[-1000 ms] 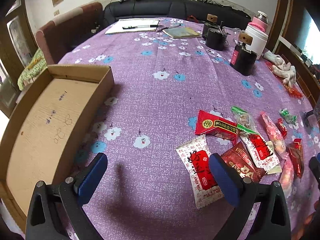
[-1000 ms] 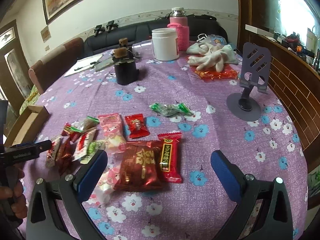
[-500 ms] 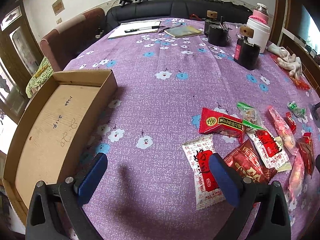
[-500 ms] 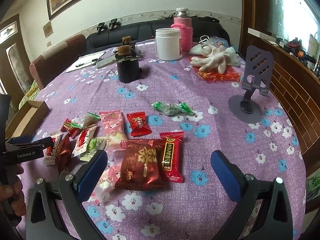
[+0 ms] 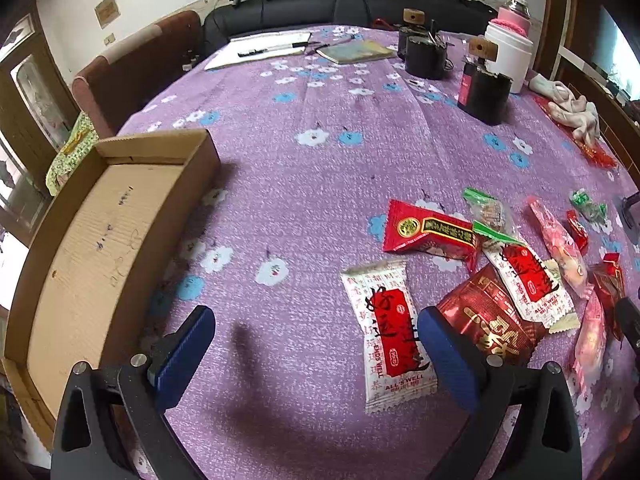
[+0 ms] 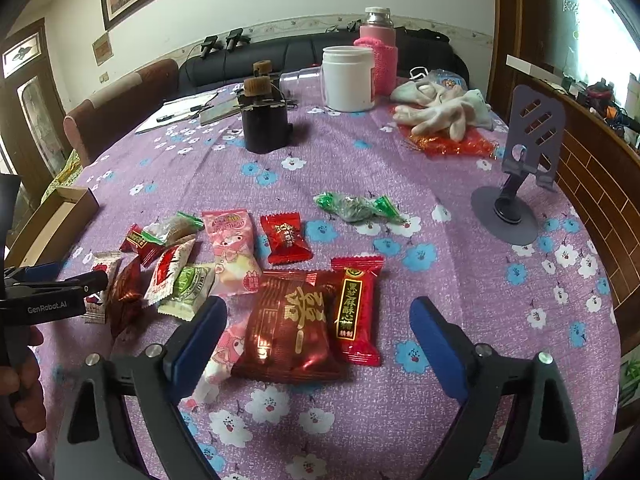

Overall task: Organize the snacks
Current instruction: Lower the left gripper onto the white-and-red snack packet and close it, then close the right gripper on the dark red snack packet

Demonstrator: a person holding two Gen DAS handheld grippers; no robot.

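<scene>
Your right tongs, jaws just narrowing yet still wide and empty, straddle the dark red packet, its long axis pointing away from you, nearer than left tongs, open and empty.

White jar; gloves; grey phone stand

Twelve snack packs in the lower middle of the right view, one cardboard box at left of the left view, two dark jars, one white tub, one pink bottle, one phone stand, two grippers
</scene>
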